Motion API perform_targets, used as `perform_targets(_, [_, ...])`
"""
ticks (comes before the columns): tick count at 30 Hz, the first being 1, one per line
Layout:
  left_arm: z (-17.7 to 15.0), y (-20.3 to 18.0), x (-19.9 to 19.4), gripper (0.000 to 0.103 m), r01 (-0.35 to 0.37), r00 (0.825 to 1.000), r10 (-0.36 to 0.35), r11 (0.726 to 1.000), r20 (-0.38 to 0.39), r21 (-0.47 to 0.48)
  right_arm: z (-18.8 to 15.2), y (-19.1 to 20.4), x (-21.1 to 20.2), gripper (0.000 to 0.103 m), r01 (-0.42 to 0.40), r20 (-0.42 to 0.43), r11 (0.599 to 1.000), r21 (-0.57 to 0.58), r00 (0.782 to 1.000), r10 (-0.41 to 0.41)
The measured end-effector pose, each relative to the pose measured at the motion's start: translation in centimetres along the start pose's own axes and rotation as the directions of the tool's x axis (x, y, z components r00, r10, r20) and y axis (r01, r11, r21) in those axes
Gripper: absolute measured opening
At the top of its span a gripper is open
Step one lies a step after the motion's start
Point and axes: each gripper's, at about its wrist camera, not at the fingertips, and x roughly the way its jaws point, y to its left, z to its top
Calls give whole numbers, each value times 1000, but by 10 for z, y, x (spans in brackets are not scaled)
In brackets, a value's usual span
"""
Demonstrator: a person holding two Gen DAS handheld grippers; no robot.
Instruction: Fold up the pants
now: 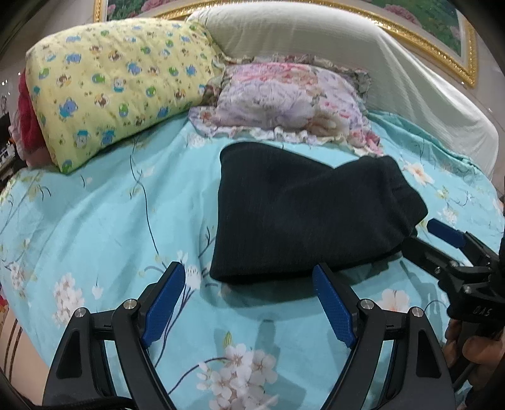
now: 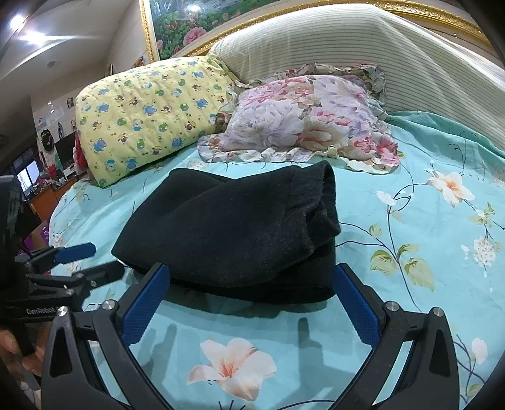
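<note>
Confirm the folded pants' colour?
Black, plain-looking knit pants; shows best in the right wrist view.

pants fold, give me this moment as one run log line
pants: folded bundle on bed sheet | left gripper: open, empty, near edge | right gripper: open, empty, near edge | pillows behind

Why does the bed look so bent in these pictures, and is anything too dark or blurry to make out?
Left wrist view: the fisheye lens bows the bedsheet; dark corners; the black pants show little detail. Right wrist view: same curving; ceiling lights glare upper left; the open right gripper casts soft shadows on the sheet.
</note>
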Motion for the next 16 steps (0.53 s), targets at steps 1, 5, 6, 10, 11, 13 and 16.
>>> perform_targets(1, [1,-1,-1,83,-2,1000,2,1000,6,4,1,-1,0,102,3,-2,1000,1,1000,-3])
perform_targets(5, [3,-3,1,83,3,1000,-3,1000,3,-2,2,-2,1,102,-1,-4,1000,10,1000,1])
perform_targets(6, [4,-3,3,83,2,1000,-2,1000,-4,-6,2,-2,1,102,0,-8,1000,8,1000,0])
perform_targets(10, [8,-1,6,83,-3,1000,3,1000,-9,-17,4,0,2,102,7,-13,1000,-12,1000,-7])
perform_targets(11, [9,0,6,83,-4,1000,4,1000,-10,-20,5,-1,1,102,7,-12,1000,-11,1000,-7])
perform_targets(13, [10,0,7,83,-6,1000,6,1000,-12,-27,5,-2,1,102,4,-10,1000,0,1000,-4])
perform_targets(16, [11,-1,9,83,-2,1000,2,1000,-19,-29,4,-6,1,102,1,-13,1000,19,1000,-1])
